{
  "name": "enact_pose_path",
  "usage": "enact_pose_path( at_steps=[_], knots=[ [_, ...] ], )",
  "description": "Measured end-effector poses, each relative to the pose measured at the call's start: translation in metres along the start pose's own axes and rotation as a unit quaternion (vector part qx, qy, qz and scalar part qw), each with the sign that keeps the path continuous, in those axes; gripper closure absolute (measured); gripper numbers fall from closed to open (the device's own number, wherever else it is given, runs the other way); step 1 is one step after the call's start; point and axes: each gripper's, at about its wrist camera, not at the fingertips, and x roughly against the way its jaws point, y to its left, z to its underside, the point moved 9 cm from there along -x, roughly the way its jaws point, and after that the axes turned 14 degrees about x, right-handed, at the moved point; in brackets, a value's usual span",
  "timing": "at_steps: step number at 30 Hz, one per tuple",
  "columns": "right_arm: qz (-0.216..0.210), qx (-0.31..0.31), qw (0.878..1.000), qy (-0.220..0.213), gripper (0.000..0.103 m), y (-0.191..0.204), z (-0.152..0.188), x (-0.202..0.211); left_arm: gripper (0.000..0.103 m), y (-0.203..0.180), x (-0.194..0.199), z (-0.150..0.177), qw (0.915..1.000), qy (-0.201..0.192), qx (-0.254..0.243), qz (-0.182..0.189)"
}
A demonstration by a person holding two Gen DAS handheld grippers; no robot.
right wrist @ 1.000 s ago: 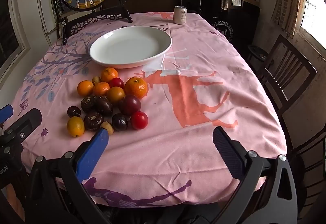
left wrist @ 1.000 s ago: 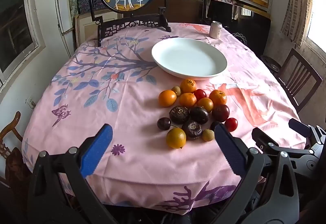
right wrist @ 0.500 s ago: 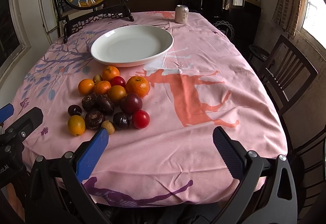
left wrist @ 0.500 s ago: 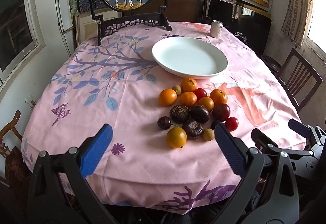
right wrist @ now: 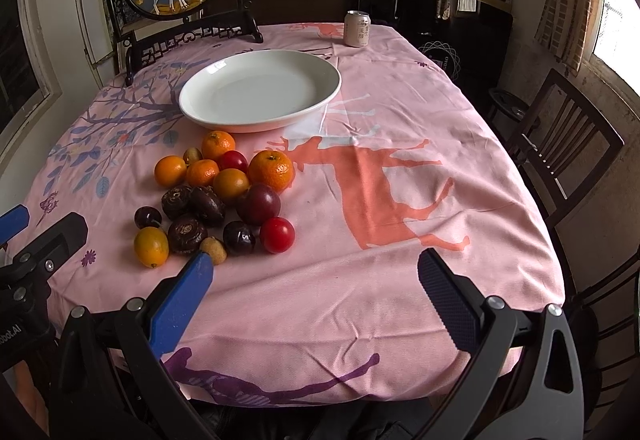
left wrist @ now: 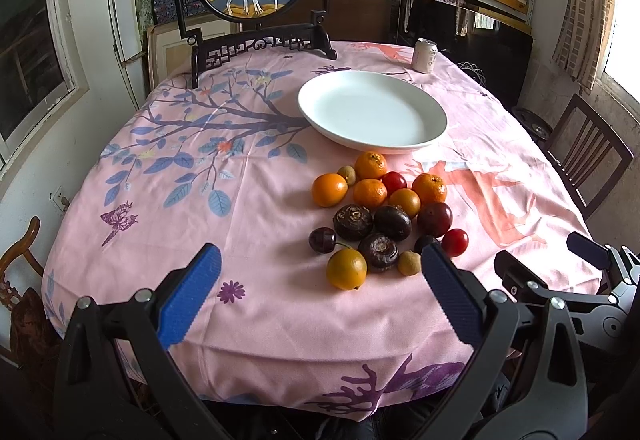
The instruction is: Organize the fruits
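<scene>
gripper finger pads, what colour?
Blue pads on both open grippers, ridged; clearest in the left wrist view.

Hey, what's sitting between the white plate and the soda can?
Nothing but bare pink tablecloth between the plate and the can, clearest in the right wrist view.

White plate [left wrist: 432, 108], pink floral tablecloth [left wrist: 260, 224]

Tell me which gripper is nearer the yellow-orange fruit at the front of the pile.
Left. The left gripper has the yellow-orange fruit just ahead between its open fingers; the right gripper sits off to the fruit's right.
</scene>
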Motion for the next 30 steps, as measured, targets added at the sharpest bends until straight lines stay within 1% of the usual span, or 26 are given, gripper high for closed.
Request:
enact_pose_path(
  at_steps=[30],
  knots=[
    [-0.002, 0.001, 1.0, 0.001, 0.001, 0.0002, 0.0003, -0.0019, 0.002, -0.0008, -0.0008, 0.0061, 1.0, 0.003, 0.0, -0.001]
  ],
)
